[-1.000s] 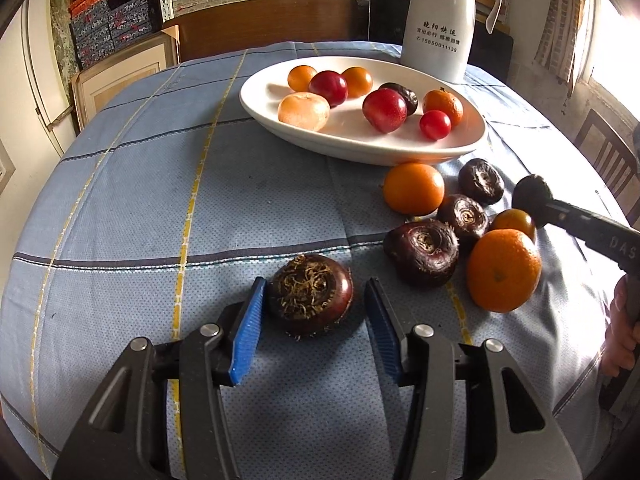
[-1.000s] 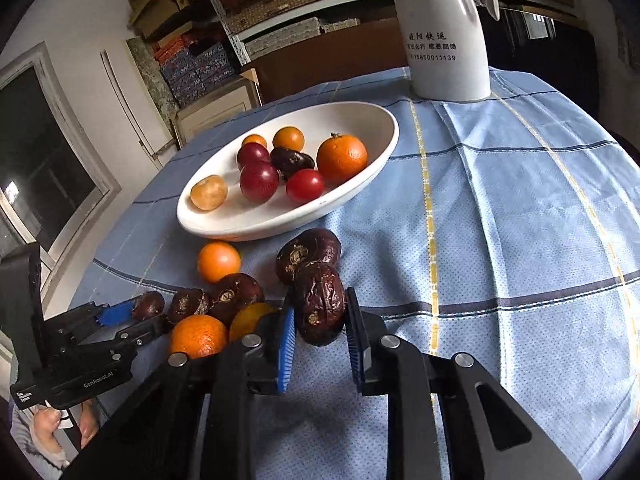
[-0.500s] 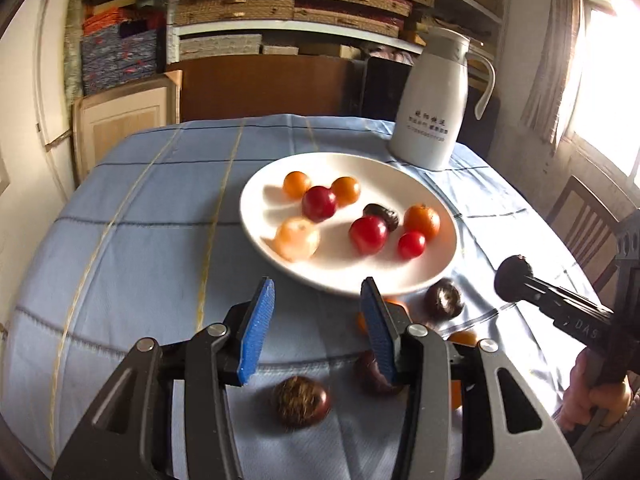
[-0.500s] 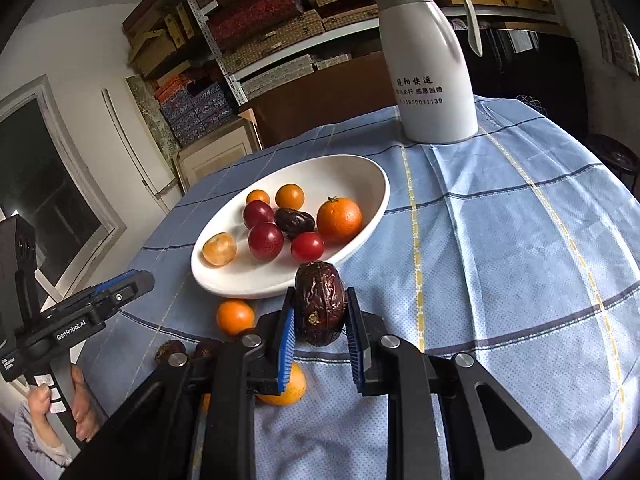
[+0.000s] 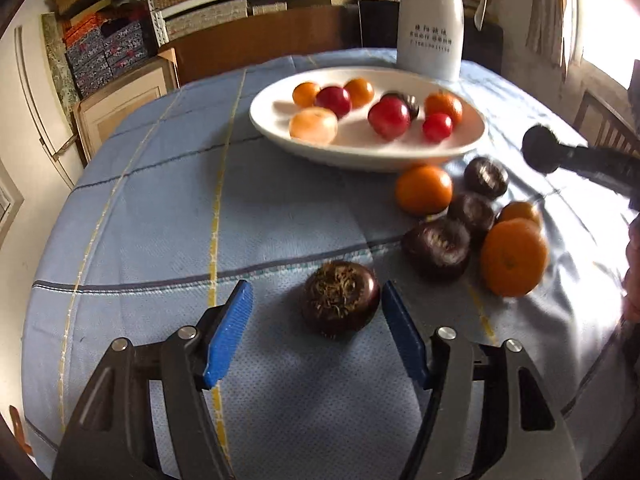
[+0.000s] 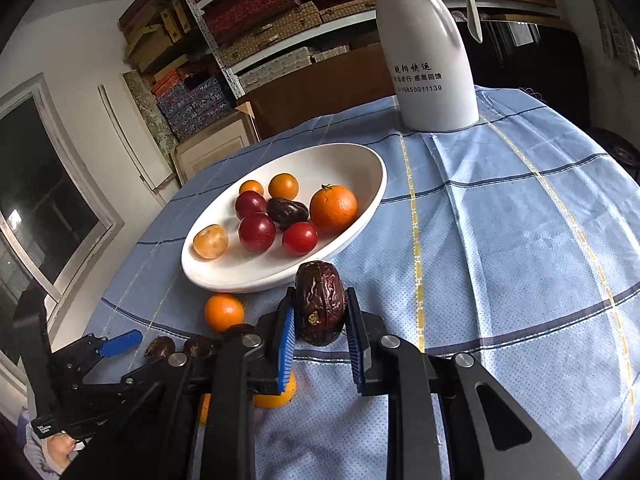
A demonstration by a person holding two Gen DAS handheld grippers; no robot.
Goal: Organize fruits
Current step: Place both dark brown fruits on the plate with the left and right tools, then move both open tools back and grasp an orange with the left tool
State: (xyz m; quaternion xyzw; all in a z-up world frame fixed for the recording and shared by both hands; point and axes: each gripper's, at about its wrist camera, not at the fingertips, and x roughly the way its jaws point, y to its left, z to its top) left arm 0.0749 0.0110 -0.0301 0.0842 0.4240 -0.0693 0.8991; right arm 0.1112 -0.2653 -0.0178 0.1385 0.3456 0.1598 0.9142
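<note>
Two grippers differ: the left gripper (image 5: 316,330), jaws just spread, straddles without touching a dark chestnut (image 5: 340,304) on the counter before the white bowl (image 6: 372,184), while the right gripper (image 6: 320,332) pinches a wrinkled date (image 6: 320,302) just short of that bowl, ready for dropping in.

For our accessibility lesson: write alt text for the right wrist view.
The right gripper clamps a wrinkled dark date just in front of a white oval dish of red and orange fruit. A white jug stands behind on the blue checked tablecloth.
</note>
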